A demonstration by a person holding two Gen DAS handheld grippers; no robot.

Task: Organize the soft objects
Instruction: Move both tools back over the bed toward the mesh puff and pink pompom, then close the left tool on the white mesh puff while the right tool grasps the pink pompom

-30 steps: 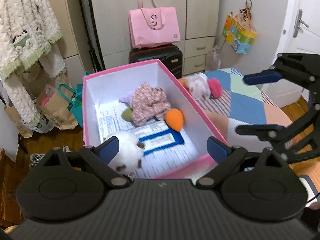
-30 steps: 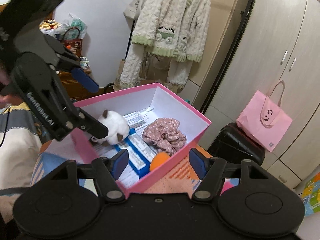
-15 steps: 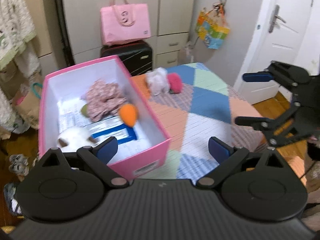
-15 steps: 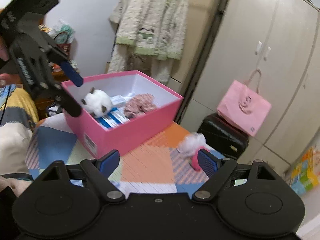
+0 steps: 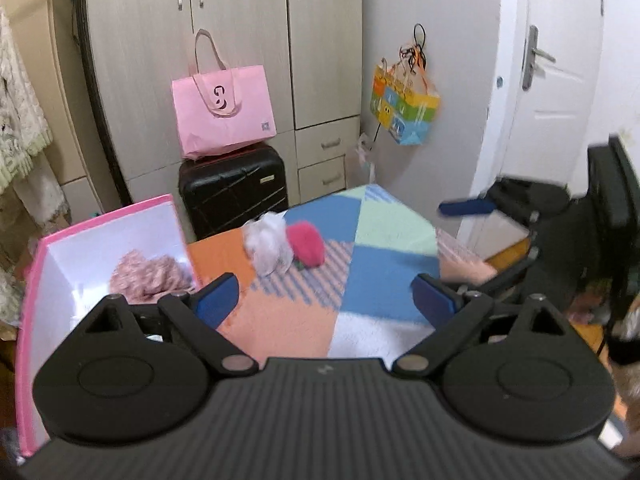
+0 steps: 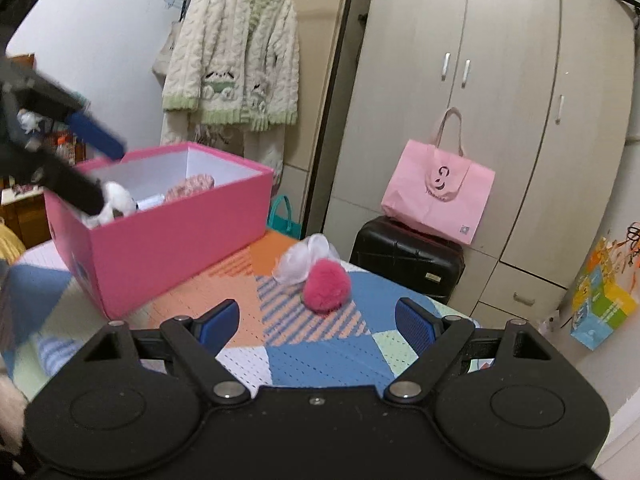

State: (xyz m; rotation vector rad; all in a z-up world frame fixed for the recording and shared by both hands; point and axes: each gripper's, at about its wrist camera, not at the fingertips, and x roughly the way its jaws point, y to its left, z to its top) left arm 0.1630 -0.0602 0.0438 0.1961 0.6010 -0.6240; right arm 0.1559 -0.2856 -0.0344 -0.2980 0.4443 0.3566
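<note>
At my twelve o'clock a fluffy pink pompom [image 6: 326, 286] lies on the patchwork cover, touching a sheer white scrunchie [image 6: 304, 258] at its ten o'clock. The open pink box [image 6: 168, 236] at ten o'clock holds a white plush toy [image 6: 116, 204] and a floral cloth [image 6: 192, 184].

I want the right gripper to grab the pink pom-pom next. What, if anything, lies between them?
Nothing visible: bare patchwork mat lies between the open right gripper and the pink pom-pom. The white fluffy thing touches its far side.
</note>
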